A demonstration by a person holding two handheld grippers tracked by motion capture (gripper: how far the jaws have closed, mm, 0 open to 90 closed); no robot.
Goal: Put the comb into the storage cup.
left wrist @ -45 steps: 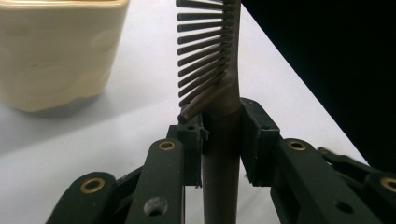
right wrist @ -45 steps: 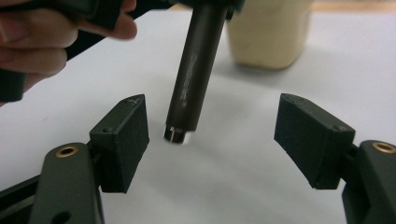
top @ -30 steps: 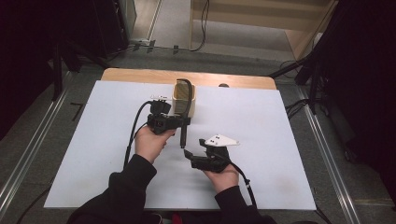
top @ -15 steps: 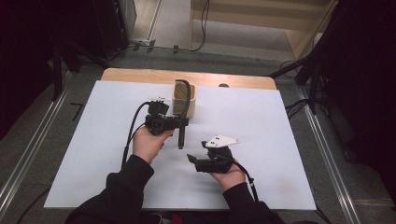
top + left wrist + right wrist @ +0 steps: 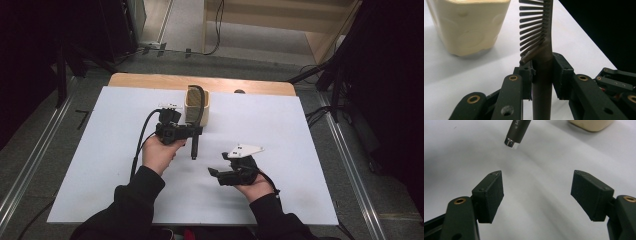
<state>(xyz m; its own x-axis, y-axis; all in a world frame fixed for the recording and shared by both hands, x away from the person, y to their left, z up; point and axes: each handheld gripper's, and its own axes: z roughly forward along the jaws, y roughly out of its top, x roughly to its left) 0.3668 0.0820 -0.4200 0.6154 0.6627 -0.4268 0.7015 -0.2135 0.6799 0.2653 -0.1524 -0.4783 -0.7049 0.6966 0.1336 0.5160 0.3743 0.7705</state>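
We see a dark comb (image 5: 541,50) with a long, round handle and one row of thin, straight teeth. Its handle sits clamped between the fingers (image 5: 527,75) of the left gripper (image 5: 192,131), teeth pointing toward the cream cup (image 5: 196,106). From above, the comb's upper part arches over the cup's rim while its handle runs down toward us, ending above the white desk (image 5: 300,130). The handle's end carries a shiny metal cap (image 5: 511,143). The cup is squarish, with round dimples on its wall, and stands upright near the desk's far edge.
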